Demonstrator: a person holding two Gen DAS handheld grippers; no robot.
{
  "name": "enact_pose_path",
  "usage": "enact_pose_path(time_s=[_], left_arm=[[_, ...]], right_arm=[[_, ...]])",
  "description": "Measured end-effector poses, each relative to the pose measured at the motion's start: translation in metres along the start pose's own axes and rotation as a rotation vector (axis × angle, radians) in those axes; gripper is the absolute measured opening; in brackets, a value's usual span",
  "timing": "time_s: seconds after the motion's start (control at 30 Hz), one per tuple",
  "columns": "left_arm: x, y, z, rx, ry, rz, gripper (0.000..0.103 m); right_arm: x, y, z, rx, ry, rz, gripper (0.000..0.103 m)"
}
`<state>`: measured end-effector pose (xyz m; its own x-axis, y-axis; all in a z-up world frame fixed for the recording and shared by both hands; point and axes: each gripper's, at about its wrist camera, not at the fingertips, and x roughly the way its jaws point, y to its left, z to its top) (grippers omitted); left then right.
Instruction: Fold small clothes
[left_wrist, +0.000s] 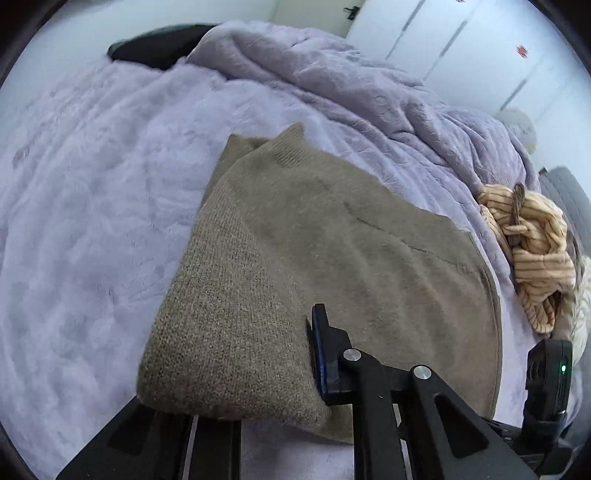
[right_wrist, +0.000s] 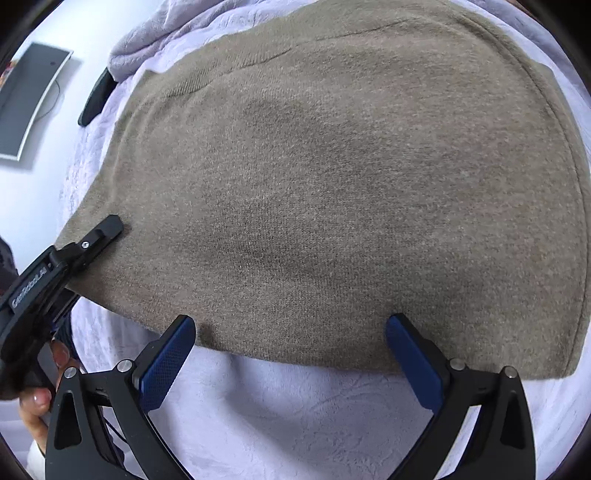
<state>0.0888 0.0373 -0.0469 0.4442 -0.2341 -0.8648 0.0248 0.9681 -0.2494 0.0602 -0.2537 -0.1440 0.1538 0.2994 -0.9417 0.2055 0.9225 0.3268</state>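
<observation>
A brown knit garment (left_wrist: 332, 236) lies on the lilac bed cover (left_wrist: 92, 192), and its near left part is raised and doubled over. My left gripper (left_wrist: 314, 332) is shut on the brown knit garment at that raised edge. One blue pad (left_wrist: 320, 354) shows against the knit, while the other finger is hidden under the cloth. In the right wrist view the garment (right_wrist: 332, 184) fills the frame, and the left gripper (right_wrist: 110, 226) pinches its left edge. My right gripper (right_wrist: 291, 325) stands open at the garment's near hem, with its pads (right_wrist: 166, 365) apart and nothing pressed between them.
A crumpled orange striped garment (left_wrist: 532, 243) lies at the bed's right side. A bunched lilac blanket (left_wrist: 332, 74) and a black cushion (left_wrist: 159, 44) sit at the far end. White cupboard doors (left_wrist: 480, 55) stand behind. A person's fingers (right_wrist: 37, 400) hold the left handle.
</observation>
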Motion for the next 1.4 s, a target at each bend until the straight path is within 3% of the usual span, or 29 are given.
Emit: enact_pose_path(time_s=[0.17,0.37,0.53,0.6,0.7,0.87,1.07,1.23,1.3,1.33,1.4], left_arm=[[-0.011,-0.065,-0.002,0.326,-0.080,0.038,0.018],[-0.005,-0.080,-0.009,0.404,-0.070,0.045,0.018],[-0.002,-0.089,-0.022,0.500,-0.079,0.056,0.018],[-0.001,-0.090,-0.026,0.515,-0.083,0.058,0.018],[-0.001,-0.089,-0.027,0.513,-0.087,0.053,0.018],[-0.003,-0.086,-0.028,0.496,-0.091,0.041,0.018],[0.002,-0.076,-0.027,0.467,-0.081,0.044,0.018],[0.003,-0.079,-0.031,0.494,-0.080,0.058,0.018],[0.003,-0.083,-0.032,0.509,-0.081,0.061,0.018],[0.003,-0.084,-0.031,0.510,-0.079,0.056,0.018],[0.001,-0.086,-0.029,0.512,-0.081,0.054,0.018]], right_arm=[[-0.027,-0.022,0.000,0.102,-0.029,0.065,0.099],[-0.077,-0.039,0.042,0.123,-0.051,0.140,0.099],[-0.086,0.028,0.110,-0.083,0.044,0.188,0.099],[-0.074,0.071,0.137,-0.196,0.147,0.183,0.101],[-0.046,0.135,0.162,-0.354,0.291,0.152,0.103],[0.014,0.211,0.165,-0.562,0.461,0.035,0.103],[0.061,0.245,0.149,-0.724,0.572,-0.121,0.103],[0.086,0.253,0.139,-0.798,0.606,-0.210,0.101],[0.092,0.249,0.137,-0.823,0.598,-0.268,0.076],[0.093,0.246,0.135,-0.831,0.589,-0.289,0.029],[0.086,0.239,0.138,-0.798,0.536,-0.283,0.027]])
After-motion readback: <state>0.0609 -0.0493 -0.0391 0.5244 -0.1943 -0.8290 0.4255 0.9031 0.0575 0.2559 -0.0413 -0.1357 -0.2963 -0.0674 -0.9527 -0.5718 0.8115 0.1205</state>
